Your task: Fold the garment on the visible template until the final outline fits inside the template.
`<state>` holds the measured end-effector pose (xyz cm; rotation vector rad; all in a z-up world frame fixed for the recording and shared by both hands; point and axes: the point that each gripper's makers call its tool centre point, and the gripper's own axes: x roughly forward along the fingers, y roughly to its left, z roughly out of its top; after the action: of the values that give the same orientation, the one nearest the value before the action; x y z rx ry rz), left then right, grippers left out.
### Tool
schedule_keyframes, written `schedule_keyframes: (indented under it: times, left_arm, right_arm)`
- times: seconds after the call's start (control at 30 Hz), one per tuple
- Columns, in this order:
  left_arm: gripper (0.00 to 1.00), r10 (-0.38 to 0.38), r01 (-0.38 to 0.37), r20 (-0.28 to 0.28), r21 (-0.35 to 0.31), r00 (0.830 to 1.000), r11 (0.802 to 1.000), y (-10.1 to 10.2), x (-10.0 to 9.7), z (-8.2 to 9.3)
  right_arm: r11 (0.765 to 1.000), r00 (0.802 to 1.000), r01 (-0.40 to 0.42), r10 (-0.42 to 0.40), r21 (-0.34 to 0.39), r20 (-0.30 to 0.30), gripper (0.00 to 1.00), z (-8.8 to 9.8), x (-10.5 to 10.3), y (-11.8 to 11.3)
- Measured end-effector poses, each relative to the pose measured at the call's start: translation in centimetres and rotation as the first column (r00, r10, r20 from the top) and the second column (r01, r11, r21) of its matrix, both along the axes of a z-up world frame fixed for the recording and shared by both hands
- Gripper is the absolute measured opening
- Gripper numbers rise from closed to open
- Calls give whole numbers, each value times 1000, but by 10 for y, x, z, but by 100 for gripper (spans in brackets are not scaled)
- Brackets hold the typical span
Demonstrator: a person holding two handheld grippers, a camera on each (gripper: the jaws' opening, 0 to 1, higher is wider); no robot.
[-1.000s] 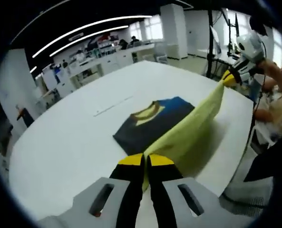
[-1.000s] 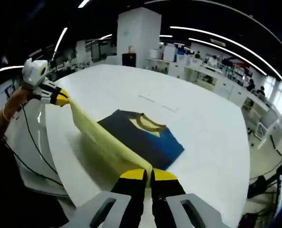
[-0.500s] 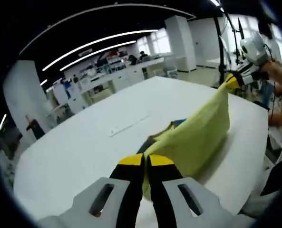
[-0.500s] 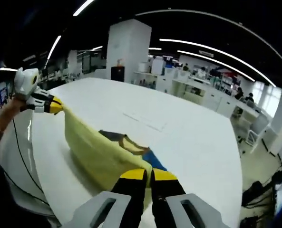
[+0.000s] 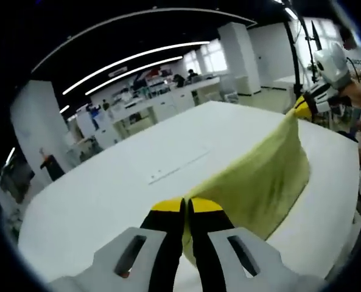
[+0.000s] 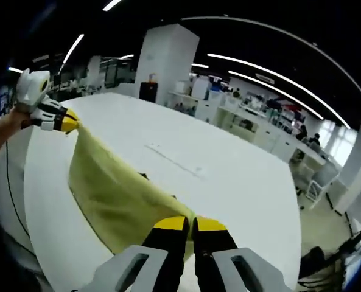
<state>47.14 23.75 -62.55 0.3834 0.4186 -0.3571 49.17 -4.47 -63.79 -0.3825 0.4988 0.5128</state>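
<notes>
The yellow garment (image 5: 262,182) is held stretched above the white table (image 5: 107,188). It is pinched at opposite ends by the closed left gripper (image 5: 185,207) and right gripper (image 6: 189,225).

One pale yellow fabric garment (image 5: 262,182), stretched in the air. Two handheld grippers with yellow-tipped black jaws: the left gripper (image 5: 187,205) and the right gripper (image 6: 189,223). One large white table (image 6: 229,182). One thin line marking (image 5: 180,164) on it, possibly tape.
</notes>
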Motion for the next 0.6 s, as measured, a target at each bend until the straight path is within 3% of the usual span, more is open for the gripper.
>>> schedule_keyframes:
  times: [0.1,0.23,0.4,0.43,0.57,0.6]
  left_arm:
    - [0,4,-4,0,-9,1000,1000,2,8,-7]
    - [0,35,-37,-28,-77,999,996,5,19,-17]
    - [0,41,-42,-34,-24,999,999,6,33,-32]
    - [0,41,-41,-33,-18,999,999,6,36,-36]
    - [0,22,-21,-42,8,999,1000,6,45,-51]
    - [0,21,-22,-61,-12,998,1000,5,46,-57]
  right_arm:
    - [999,1000,21,-20,32,-15,0,-5,8,0]
    - [999,999,28,-27,33,-26,0,-14,19,2]
    - [999,1000,21,-20,31,-23,0,-28,33,5]
    - [999,998,36,-34,39,-53,0,-35,34,5]
    - [998,996,58,-55,34,-75,0,-48,42,4]
    - [998,995,61,-59,32,-75,0,-51,44,3]
